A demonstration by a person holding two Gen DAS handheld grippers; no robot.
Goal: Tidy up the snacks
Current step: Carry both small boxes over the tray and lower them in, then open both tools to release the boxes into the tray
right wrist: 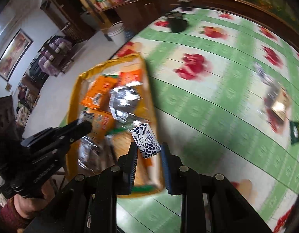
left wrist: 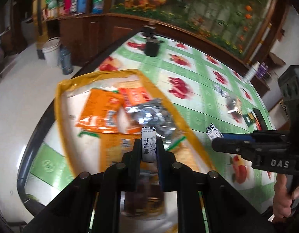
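Observation:
My left gripper (left wrist: 148,142) is shut on a small white wrapped candy (left wrist: 148,145) with black characters, held over the yellow-rimmed tray (left wrist: 60,101). Orange packets (left wrist: 99,108) and silver foil packets (left wrist: 149,112) lie in the tray. My right gripper (right wrist: 148,145) is shut on a white candy with a dark leaf pattern (right wrist: 146,141), above the tray's (right wrist: 75,89) right rim. In the left wrist view the right gripper (left wrist: 215,141) comes in from the right with that candy (left wrist: 212,131). The right wrist view has the left gripper (right wrist: 87,125) over the tray's left side.
Loose snacks (left wrist: 234,104) and a green packet (left wrist: 250,117) lie on the green fruit-print tablecloth (right wrist: 207,97) to the right. A black cup (left wrist: 152,47) stands at the far edge. The table's edge runs just left of the tray, with a white bucket (left wrist: 51,51) on the floor.

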